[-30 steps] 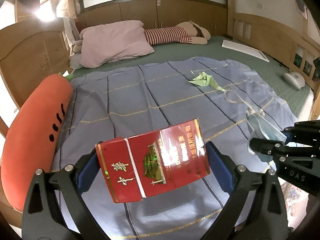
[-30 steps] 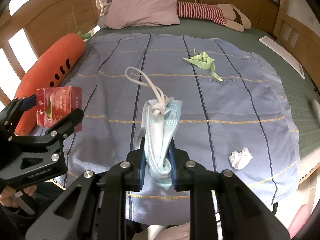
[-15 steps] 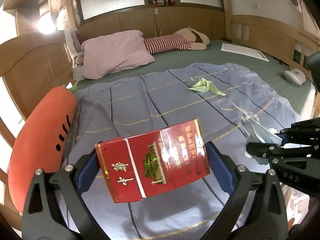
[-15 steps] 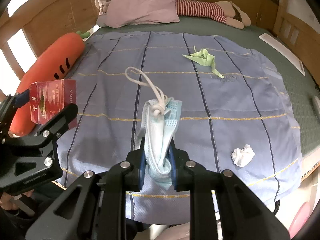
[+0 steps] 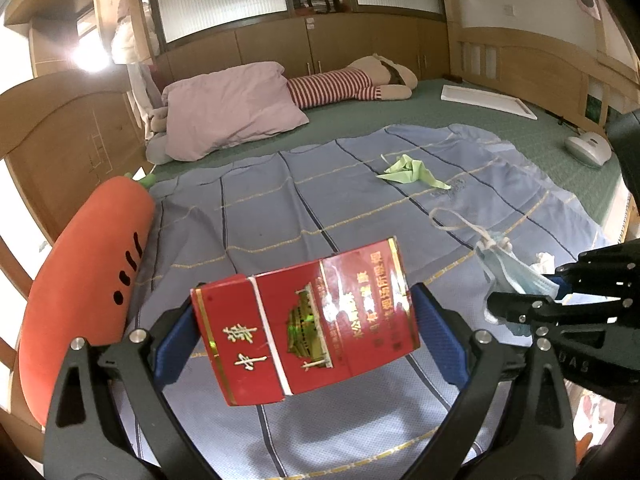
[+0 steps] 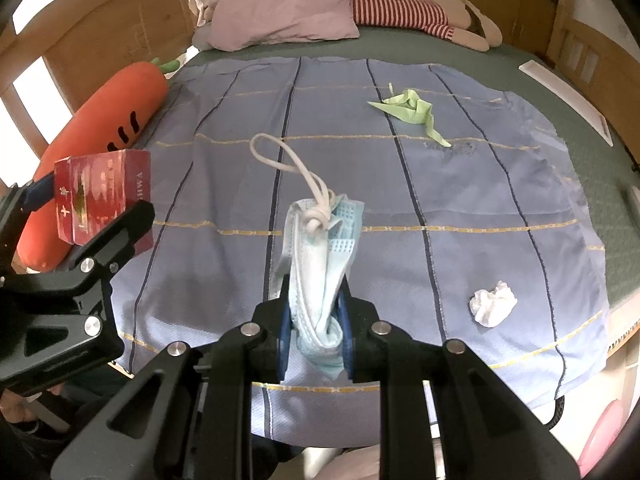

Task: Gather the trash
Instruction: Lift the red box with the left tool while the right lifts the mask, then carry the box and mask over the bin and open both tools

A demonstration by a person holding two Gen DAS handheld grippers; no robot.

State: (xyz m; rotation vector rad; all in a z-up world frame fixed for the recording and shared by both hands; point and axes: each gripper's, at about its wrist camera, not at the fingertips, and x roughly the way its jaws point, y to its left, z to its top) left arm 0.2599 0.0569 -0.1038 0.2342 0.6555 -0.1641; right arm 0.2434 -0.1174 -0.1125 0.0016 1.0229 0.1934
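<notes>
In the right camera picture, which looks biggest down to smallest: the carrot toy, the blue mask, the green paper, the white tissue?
1. Carrot toy
2. Blue mask, though it is nearest the camera, so that is unsure
3. Green paper
4. White tissue, nearly like the paper

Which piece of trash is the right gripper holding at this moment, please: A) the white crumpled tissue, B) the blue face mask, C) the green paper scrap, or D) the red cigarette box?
B: the right gripper is shut on the blue face mask, whose knotted ear loops stick out ahead of the fingers.
</notes>
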